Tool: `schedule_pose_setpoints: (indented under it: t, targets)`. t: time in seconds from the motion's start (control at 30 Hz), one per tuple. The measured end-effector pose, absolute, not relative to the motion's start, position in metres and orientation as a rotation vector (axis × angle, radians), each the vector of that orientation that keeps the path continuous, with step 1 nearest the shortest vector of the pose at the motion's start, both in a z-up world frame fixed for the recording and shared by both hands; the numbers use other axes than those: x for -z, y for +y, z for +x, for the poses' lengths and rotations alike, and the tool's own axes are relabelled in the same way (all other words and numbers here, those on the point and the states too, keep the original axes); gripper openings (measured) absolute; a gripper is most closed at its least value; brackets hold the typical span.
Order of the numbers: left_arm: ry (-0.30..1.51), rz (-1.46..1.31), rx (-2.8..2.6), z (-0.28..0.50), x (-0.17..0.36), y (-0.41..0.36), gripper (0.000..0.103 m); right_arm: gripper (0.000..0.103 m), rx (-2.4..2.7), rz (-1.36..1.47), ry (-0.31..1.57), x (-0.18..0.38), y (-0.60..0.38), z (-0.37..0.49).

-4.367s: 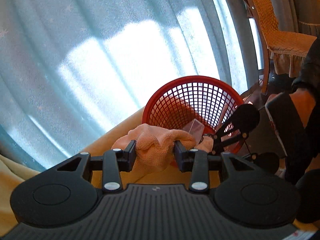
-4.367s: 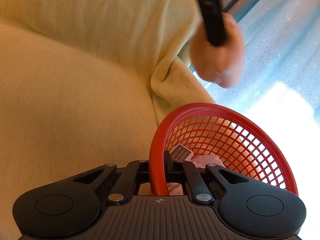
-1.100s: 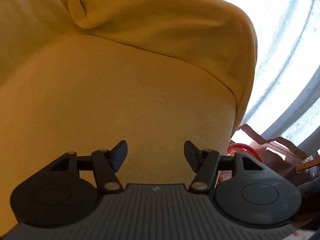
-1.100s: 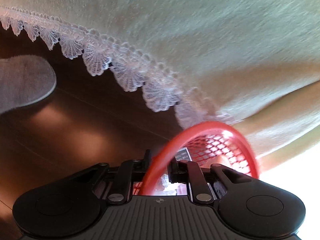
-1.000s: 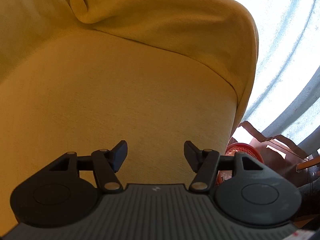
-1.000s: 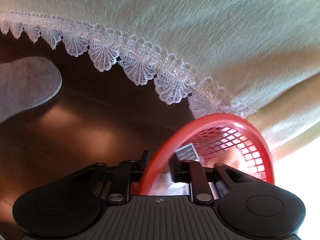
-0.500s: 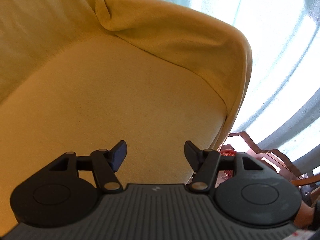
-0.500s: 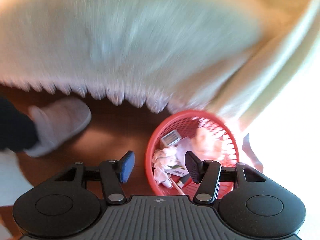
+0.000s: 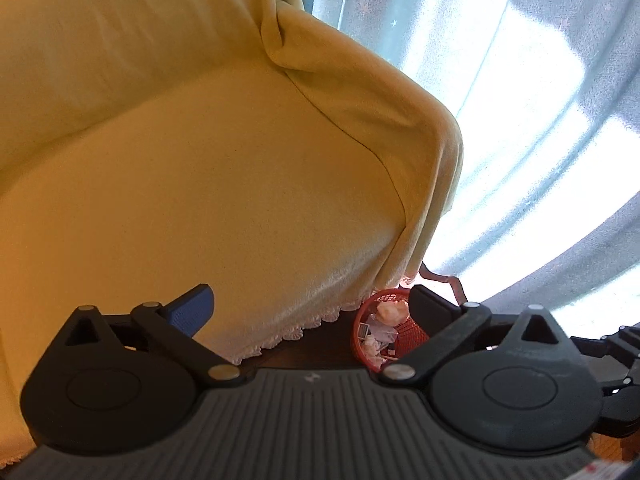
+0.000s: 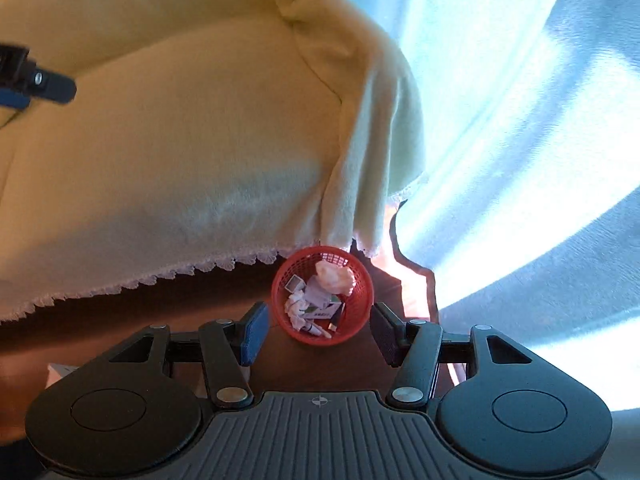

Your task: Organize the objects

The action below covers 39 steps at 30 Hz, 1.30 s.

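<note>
A red mesh basket [image 10: 362, 304] stands on the dark floor by the sofa's corner, small and far below both grippers. It holds a pink cloth [image 10: 334, 276], crumpled paper [image 10: 296, 306] and small boxes. My right gripper [image 10: 318, 320] hangs high above it, open, with the basket showing between its fingers and nothing held. In the left wrist view the basket [image 9: 358, 338] peeks out beside the right finger. My left gripper [image 9: 308, 300] is over the sofa's front edge; its jaws are opening wide with nothing between them.
A yellow cover with a white lace hem drapes the sofa [image 9: 200, 160]. Pale blue curtains [image 9: 520, 120] hang bright behind the sofa's arm. Dark wooden floor [image 10: 160, 312] runs along the sofa's front. Part of the left gripper shows at the right wrist view's left edge.
Both grippers have risen high. The right one let go of the basket's rim, and the basket now stands on the floor far below. The left jaws have spread much wider.
</note>
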<state>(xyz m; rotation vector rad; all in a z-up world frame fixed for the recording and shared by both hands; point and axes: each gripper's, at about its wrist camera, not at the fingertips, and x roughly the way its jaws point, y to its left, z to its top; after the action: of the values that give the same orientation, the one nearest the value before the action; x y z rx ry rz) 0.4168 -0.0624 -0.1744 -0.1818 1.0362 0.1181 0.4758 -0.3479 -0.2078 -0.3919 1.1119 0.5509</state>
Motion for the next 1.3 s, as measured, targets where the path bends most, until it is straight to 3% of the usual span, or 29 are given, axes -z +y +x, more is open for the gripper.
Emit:
schedule_pose_setpoints:
  t: [0.4, 0.9, 1.3]
  targets:
    - [0.978, -0.205, -0.219, 0.339, 0.090, -0.073, 0.101, 0.054, -0.491, -0.305, 1.030, 0.064, -0.345, 0.447]
    - [0.974, -0.291, -0.338, 0.223, 0.054, -0.124, 0.101, 0.054, -0.601, -0.314, 0.978, 0.026, -0.362, 0.351]
    - [0.949, -0.209, -0.353, 0.199, 0.040, -0.108, 0.101, 0.054, -0.594, -0.292, 0.966, 0.018, -0.339, 0.323]
